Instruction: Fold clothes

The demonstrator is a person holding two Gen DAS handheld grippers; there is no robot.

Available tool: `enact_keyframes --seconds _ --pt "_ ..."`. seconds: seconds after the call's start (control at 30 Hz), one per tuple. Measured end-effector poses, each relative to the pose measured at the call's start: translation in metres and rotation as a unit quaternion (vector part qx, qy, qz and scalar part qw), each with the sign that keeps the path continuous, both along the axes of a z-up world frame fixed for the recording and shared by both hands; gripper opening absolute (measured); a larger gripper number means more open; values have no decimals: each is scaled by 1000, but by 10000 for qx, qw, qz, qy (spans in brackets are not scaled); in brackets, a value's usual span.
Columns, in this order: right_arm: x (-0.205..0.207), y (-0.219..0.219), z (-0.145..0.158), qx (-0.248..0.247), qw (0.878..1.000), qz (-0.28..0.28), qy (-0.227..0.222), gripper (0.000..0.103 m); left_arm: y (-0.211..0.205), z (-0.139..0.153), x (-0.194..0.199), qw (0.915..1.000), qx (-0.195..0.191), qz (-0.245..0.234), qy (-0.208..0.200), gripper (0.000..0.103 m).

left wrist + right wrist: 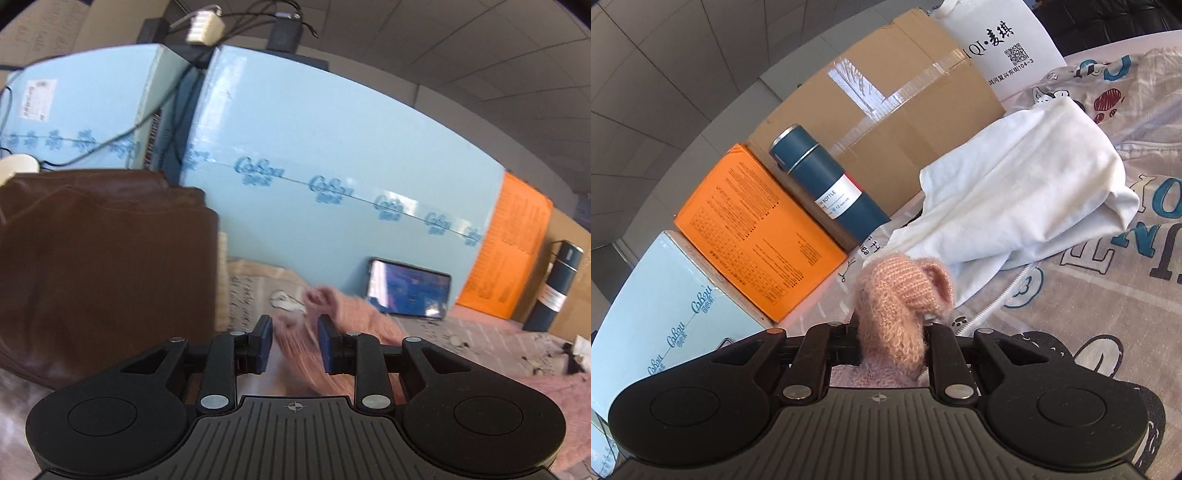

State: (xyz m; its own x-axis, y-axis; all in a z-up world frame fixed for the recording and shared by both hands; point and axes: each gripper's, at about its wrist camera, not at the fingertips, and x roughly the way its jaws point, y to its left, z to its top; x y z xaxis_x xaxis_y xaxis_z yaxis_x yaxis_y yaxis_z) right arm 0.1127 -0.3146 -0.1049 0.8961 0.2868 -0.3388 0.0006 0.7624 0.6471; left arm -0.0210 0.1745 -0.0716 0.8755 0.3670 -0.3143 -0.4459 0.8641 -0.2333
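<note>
Item: pink knitted garment (894, 314), fuzzy, partly lifted off the printed bedspread (1089, 314).

Right gripper (892, 332): clenched on a bunched fold of the pink knit. The fold rises from between the jaws and curls over forward, its ribbed edge hanging just ahead of the fingertips. Long axis of the held piece runs along the gripper's pointing line, away from the camera.

Left gripper (295, 332): jaws partly parted, blue pads (266, 341) standing clear on either side. A strip of the same pink knit (351, 317) passes between them and trails off forward and to the right; the cloth is motion-blurred here, so contact with either pad probably is absent but cannot be settled.

Governing relation: the garment stretches from the left gripper rightward, so the right hand has the only sure hold and is the nearer.

Other items: brown folded garment (103, 266) left of the left gripper; white folded garment (1027, 192) ahead and right of the right gripper; blue flask (827, 184), orange box (757, 229), pale blue box (332, 147), phone (410, 288) beyond.
</note>
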Motion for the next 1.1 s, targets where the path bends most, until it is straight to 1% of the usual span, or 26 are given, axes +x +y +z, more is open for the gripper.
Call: enact_keyframes --seconds 0.07,0.13,0.23,0.3,0.33,0.37,0.43,0.47,0.5,0.53,0.57,0.6,0.63,0.67,0.7,0.73,0.77,0.83,0.87,0.9,0.93,0.97,1.0,1.03,1.07,1.1 --pt "-2 4 1 -167 9998 -11 -55 14 -3 6 -6 9993 253 237 -163 63" --pt "-3 8 2 -319 9994 -26 -98 15 -10 12 -9 9981 527 150 -296 70" --pt "-4 7 1 -350 9994 -56 -51 16 -25 17 -8 9948 866 -404 -353 80" --pt "-4 6 1 -359 9993 -77 -10 18 -35 18 -6 9900 1080 -852 -302 85" --pt "-4 6 0 -379 9992 -99 18 20 -40 18 -4 9875 1206 -986 -227 89" --pt "-3 6 0 -411 9991 -129 50 21 -44 18 -1 9857 1395 -944 -81 89" --pt "-4 4 0 -511 9982 -297 100 26 -48 17 4 9827 1802 -333 276 89" --pt "-5 3 1 -566 9975 -402 120 32 -47 18 5 9800 1944 14 415 89" --pt "-7 2 1 -629 9965 -535 140 45 -43 19 4 9772 2042 334 485 89" --pt "-8 0 3 -727 9947 -709 157 51 -37 20 2 9734 2136 637 524 89" --pt "-9 -1 4 -865 9922 -877 171 52 -32 21 -1 9696 2223 870 532 89" --pt "-10 -2 7 -1016 9895 -1017 165 55 -26 24 -5 9673 2277 1012 477 89" --pt "-11 -2 10 -1186 9870 -1081 102 57 -20 28 -10 9673 2275 1055 374 90" --pt "-13 -1 14 -1342 9853 -1059 -32 58 -16 33 -13 9688 2247 1015 255 91" --pt "-14 2 19 -1493 9838 -974 -208 62 -16 36 -15 9700 2243 927 127 92" --pt "-15 5 23 -1638 9822 -832 -389 66 -18 38 -15 9710 2277 726 14 94" --pt "-15 10 28 -1774 9806 -595 -580 68 -22 40 -14 9714 2328 451 -84 95" --pt "-13 24 36 -2000 9758 106 -879 71 -31 42 -5 9711 2374 -200 -126 95" --pt "-9 31 39 -2060 9720 575 -974 72 -36 41 2 9691 2368 -681 -92 95" --pt "-6 39 41 -2102 9658 1096 -1054 73 -42 39 11 9640 2352 -1242 -37 95" --pt "-2 50 41 -2137 9567 1639 -1101 73 -49 36 20 9546 2354 -1824 38 95" --pt "0 59 41 -2199 9465 2074 -1131 73 -56 33 30 9412 2389 -2384 133 95" --pt "2 69 41 -2271 9346 2472 -1177 73 -61 29 40 9275 2435 -2826 260 95" --pt "3 81 41 -2362 9218 2810 -1247 73 -67 25 50 9146 2472 -3177 398 95" --pt "5 91 40 -2455 9107 3064 -1281 73 -72 21 60 9047 2467 -3438 502 95" --pt "8 102 40 -2555 9043 3183 -1253 73 -75 17 70 8970 2431 -3644 585 95"
